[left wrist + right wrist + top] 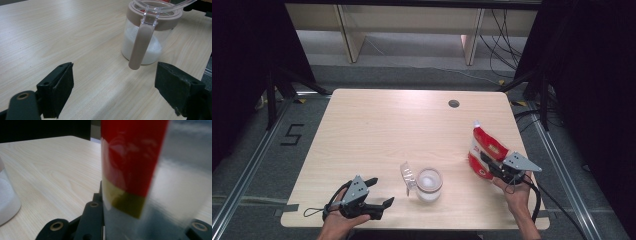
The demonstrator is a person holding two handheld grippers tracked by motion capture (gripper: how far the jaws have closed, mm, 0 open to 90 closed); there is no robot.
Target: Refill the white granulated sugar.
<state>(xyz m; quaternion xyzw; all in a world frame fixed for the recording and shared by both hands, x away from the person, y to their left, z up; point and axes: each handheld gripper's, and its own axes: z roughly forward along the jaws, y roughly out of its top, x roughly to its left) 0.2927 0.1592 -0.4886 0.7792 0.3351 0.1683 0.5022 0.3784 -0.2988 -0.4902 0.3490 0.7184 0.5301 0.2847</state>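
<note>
While the left gripper (379, 192) rests near the table's (377, 130) front edge with its jaws wide apart and nothing between them, the right gripper (490, 165) clamps a red and white pouch (484, 146) upright at the table's right side. A clear jar (429, 184) of white powder, its lid (407, 175) flipped open, stands between them.

High view looks down; gripper views sit low, sharing the jar (429, 184).
</note>
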